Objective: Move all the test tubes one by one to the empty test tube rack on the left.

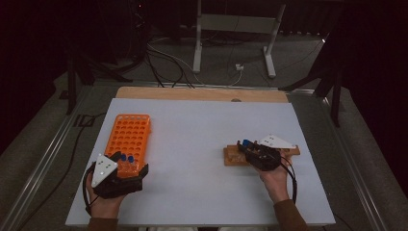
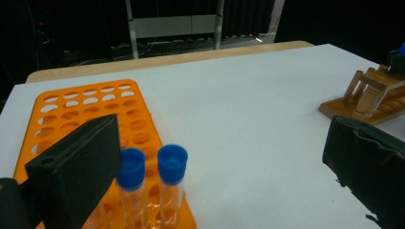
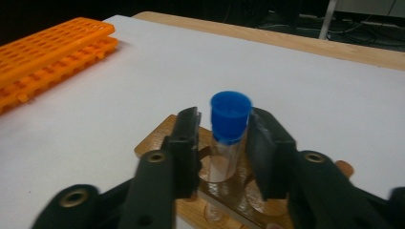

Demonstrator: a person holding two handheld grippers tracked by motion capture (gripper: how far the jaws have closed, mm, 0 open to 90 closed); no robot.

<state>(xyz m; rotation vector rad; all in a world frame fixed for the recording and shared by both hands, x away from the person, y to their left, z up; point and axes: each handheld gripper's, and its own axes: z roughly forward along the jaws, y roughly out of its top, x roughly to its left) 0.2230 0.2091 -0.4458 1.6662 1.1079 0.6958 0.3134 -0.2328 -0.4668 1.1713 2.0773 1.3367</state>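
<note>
While its jaws stand just either side of a blue-capped test tube with slight gaps showing, not yet clamped, the right gripper hovers over the wooden rack that holds the tube upright. The left gripper, jaws spread wide, sits beside two capped tubes in the orange rack. Beyond lies the white tabletop.

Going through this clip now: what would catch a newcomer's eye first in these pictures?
First, the bright orange rack on the white table's left side, with two blue-capped tubes standing at its near end beside the open left gripper. Next, on the right, the right gripper brackets a third blue-capped tube standing in a wooden rack; whether its jaws touch the tube is unclear.
</note>
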